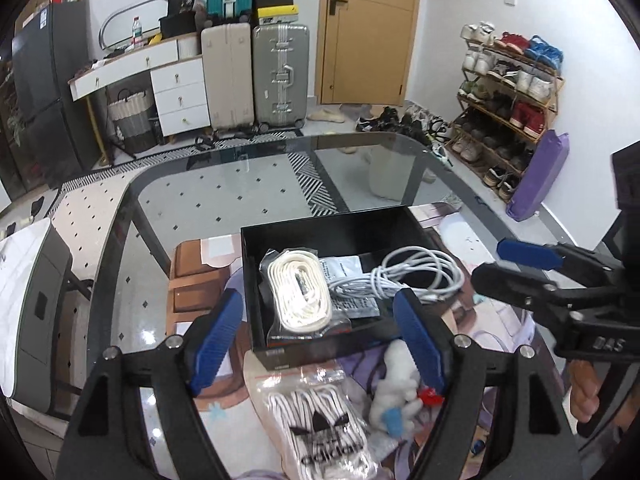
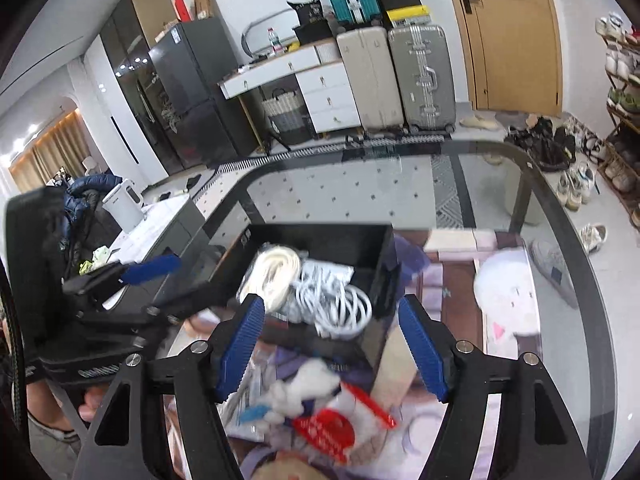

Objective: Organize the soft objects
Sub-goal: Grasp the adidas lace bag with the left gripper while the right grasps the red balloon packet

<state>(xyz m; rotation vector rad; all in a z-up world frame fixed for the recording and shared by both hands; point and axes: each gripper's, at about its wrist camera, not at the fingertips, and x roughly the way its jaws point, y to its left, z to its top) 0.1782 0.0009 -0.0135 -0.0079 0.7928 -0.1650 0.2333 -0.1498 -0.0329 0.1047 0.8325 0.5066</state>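
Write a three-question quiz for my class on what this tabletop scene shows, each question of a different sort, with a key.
1. True or false: the coiled white cable lies inside the black box.
2. Which item sits outside the box? A) cream laces B) bag of striped laces C) white cable
3. Fill in: the left gripper and right gripper both stand ____, holding nothing.

Key: 1 true; 2 B; 3 open.

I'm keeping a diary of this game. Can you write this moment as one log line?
box: holds laces, white cable | left claw: open, empty | right claw: open, empty | sock pack, fluffy toy: outside box
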